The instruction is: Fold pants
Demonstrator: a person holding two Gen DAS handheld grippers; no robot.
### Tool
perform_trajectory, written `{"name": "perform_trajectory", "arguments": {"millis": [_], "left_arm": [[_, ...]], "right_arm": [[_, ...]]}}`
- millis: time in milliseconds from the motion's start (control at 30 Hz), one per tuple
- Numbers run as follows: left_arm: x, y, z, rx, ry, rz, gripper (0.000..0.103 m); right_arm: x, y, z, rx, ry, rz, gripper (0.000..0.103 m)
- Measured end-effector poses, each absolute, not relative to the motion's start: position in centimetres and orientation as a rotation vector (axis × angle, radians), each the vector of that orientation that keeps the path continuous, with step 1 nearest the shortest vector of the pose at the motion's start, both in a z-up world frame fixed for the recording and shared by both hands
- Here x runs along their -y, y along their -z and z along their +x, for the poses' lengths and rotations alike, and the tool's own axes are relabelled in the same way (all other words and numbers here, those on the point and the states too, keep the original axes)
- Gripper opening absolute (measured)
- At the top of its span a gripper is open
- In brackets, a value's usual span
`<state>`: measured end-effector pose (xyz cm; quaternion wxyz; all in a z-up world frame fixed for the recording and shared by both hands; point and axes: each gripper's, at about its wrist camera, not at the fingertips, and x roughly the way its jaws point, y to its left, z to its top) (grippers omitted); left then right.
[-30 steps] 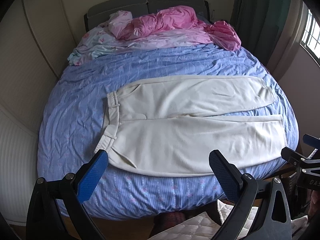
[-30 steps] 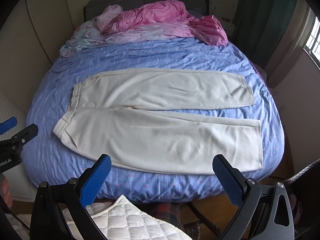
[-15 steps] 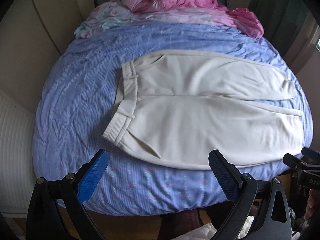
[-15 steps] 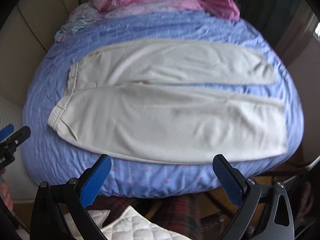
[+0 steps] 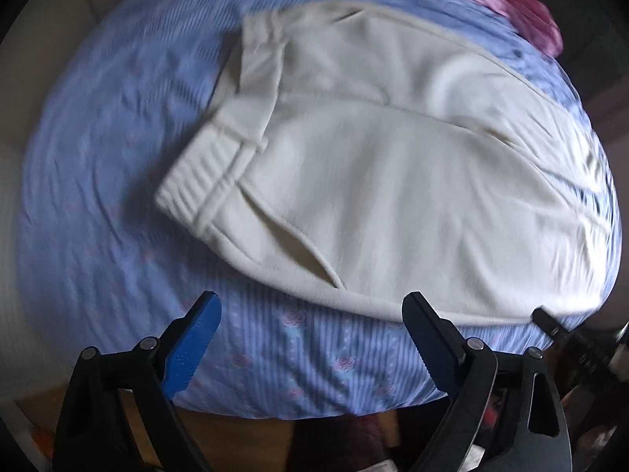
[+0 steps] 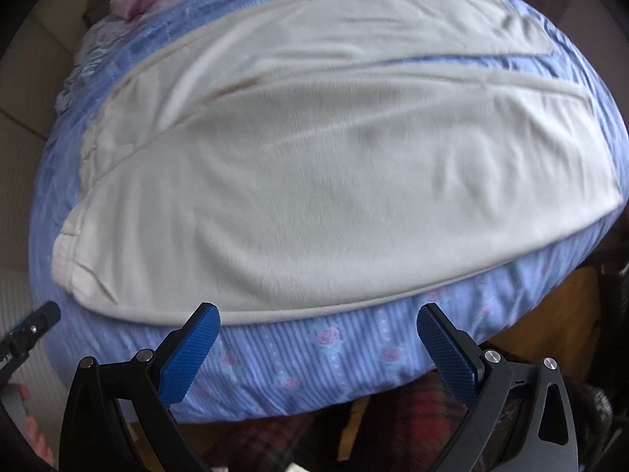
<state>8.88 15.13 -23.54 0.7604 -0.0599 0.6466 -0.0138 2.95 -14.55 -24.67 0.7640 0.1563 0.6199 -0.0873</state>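
Your left gripper (image 5: 310, 314) hangs wide apart over the near edge of the bed (image 5: 98, 196), nothing between its blue pads (image 5: 192, 346); its jaws have just been closing a little. The pants (image 5: 393, 196) lie flat on the blue sheet, waistband (image 5: 204, 181) to the left, legs running off to the right, near hem line just beyond the fingertips. Your left view shows the waistband, belt loops and a gaping side pocket (image 5: 302, 251) close up; the leg ends fall out of sight there, and pink bedding (image 5: 526, 11) shows at the top right.

Your right gripper (image 6: 318, 314) is also spread wide and empty, its tips just short of the pants' (image 6: 334, 181) near edge. This view gives you both legs full length to the cuffs (image 6: 597, 149) at right, with the waistband (image 6: 67, 251) small and blurred at far left. The other gripper's tip (image 6: 35, 322) pokes in at the left edge. No containers in either view.
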Motion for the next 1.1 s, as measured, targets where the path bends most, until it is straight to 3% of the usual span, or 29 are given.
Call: {"name": "perform_trajectory", "arguments": {"millis": [533, 600, 633, 700, 867, 967, 1100], "left_arm": [[-18.0, 32.4, 12.0, -1.517, 0.007, -0.283, 0.073], [-18.2, 32.9, 12.5, -1.521, 0.021, -0.303, 0.066], [-18.2, 32.9, 12.7, -1.523, 0.036, -0.312, 0.058], [-18.3, 32.6, 12.8, -1.524, 0.071, -0.335, 0.043], [-18.7, 30.7, 12.4, -1.519, 0.073, -0.368, 0.012], [-18.3, 28.6, 11.4, -1.5, 0.067, -0.338, 0.01], [-18.1, 26.7, 10.8, -1.464, 0.059, -0.341, 0.01]], "right_arm": [[15.1, 34.0, 3.8, -1.482, 0.349, 0.601, 0.082], [15.2, 34.5, 4.4, -1.488, 0.364, 0.617, 0.082], [15.3, 34.7, 4.6, -1.491, 0.368, 0.621, 0.082], [15.2, 35.0, 5.4, -1.505, 0.37, 0.625, 0.075], [15.2, 33.4, 8.0, -1.521, 0.321, 0.574, 0.027], [15.8, 32.6, 8.9, -1.527, 0.298, 0.571, 0.016], [16.0, 30.0, 9.6, -1.5, 0.237, 0.523, 0.014]]}}
